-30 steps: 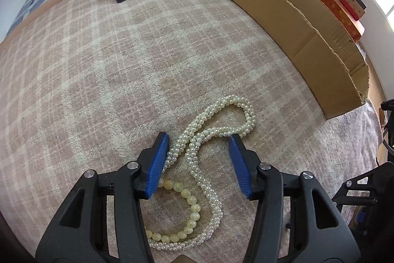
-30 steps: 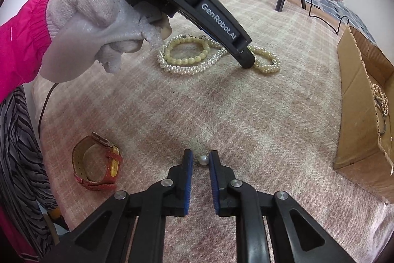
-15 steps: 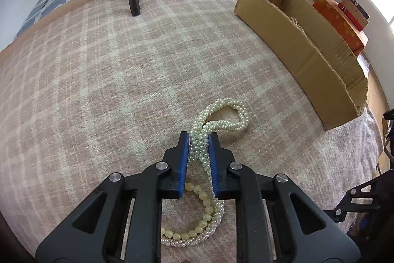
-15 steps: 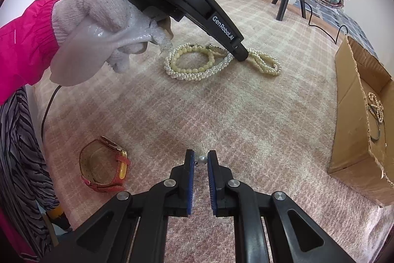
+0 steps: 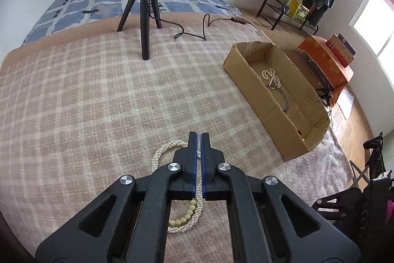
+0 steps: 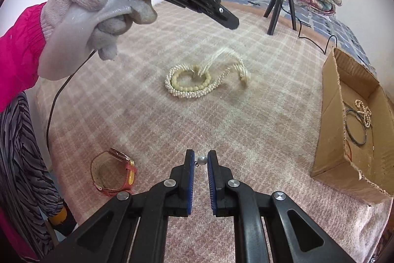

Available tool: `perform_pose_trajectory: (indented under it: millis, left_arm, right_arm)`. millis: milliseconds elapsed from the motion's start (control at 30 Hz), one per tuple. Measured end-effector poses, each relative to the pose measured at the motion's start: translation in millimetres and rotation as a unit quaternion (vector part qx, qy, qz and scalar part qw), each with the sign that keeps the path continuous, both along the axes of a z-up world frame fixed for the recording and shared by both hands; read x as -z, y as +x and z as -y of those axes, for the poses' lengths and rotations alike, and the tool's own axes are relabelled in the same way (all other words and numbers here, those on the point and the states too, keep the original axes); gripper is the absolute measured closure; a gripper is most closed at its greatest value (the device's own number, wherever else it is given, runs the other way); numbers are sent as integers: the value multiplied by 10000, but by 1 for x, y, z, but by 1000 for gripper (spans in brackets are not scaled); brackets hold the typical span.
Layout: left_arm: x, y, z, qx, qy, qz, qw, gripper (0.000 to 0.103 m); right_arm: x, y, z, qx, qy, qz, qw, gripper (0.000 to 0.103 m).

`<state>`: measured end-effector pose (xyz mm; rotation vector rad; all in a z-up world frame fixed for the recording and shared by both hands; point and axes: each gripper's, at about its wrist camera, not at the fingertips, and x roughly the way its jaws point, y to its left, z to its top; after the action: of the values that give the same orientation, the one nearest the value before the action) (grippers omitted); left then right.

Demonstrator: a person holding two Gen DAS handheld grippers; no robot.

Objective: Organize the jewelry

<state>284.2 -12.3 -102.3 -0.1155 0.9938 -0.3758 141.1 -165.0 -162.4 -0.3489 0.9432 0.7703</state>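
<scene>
Left wrist view: the left gripper [image 5: 198,137] is clenched, its blue pads almost touching; its jaws have just been closing, and no bead shows between the tips. The long twisted white pearl necklace [image 5: 170,147] lies on the pink-and-cream checked blanket [image 5: 86,102] beneath the fingers. Its long axis runs from 6 to 12 o'clock, with one loop showing at 10 o'clock of the tips. At 2 o'clock the long open brown cardboard box [image 5: 258,95] points from 11 to 5 o'clock and holds a small pearl string [image 5: 270,78].

Right wrist view: the right gripper [image 6: 200,157] grasps a tiny round silver-white pearl earring [image 6: 202,160] between its pads. At 12 o'clock the necklace [image 6: 189,88] stretches from 9 to 3 o'clock, coiled around a cream round-bead bracelet [image 6: 192,86]; its 3 o'clock end is blurred. The left gripper [image 6: 232,22], in a white-gloved hand [image 6: 93,14], hangs above it, apart. A red-strapped wristwatch [image 6: 115,174] lies at 9 o'clock, and the box [image 6: 330,144] at 3 o'clock.
</scene>
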Motion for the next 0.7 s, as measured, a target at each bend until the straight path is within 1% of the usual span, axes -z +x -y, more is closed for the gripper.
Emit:
perform_pose_trajectory:
  millis: [67,133,167,200,233,267,300,333,367,433,533,633,700]
  left_arm:
    - [1,2,-1,54,-35,-56,10000,103]
    - [9,4,-1,3,105,-108,9999,103]
    - [16,6,0,30,176,-175,9997,103]
    - [25,9,2,100,224,-359,9991,103]
    - [34,12,2,55,302,-512,9982,98]
    - [40,14,1,-37,399,-562,9976,87]
    - [47,16,1,-101,510,-587,9969,79]
    - [52,18,-1,-176,566,-651,9961,64]
    - [57,21,-2,-234,528,-749,9955,62]
    - [67,26,-4,-265,491,-945,9940,62]
    - [81,30,-4,-338,613,-1104,9914,62]
    - [92,34,-4,-409,653,-1232,9894,62]
    - [96,35,-2,-399,742,-1220,9889,62]
  right_arm:
    - [-1,0,0,14,-6,17,10000,95]
    - [-1,1,-1,16,-13,5,10000,95]
    - [-1,0,-2,12,-27,8,10000,95]
    - [-1,0,-3,4,-30,10,10000,95]
    - [-2,-1,-3,-8,-30,14,10000,95]
    - [-3,-1,-3,-15,-28,27,10000,95]
    - [-4,-2,-3,-15,-25,35,10000,95]
    - [-5,-3,-2,-15,-20,46,10000,95]
    - [-6,-3,-2,-6,-14,59,10000,95]
    - [-6,-3,0,19,7,61,10000,95]
    - [-6,0,3,58,23,38,10000,95]
    - [-5,2,5,74,30,31,10000,95]
    - [-6,4,5,81,37,31,10000,95]
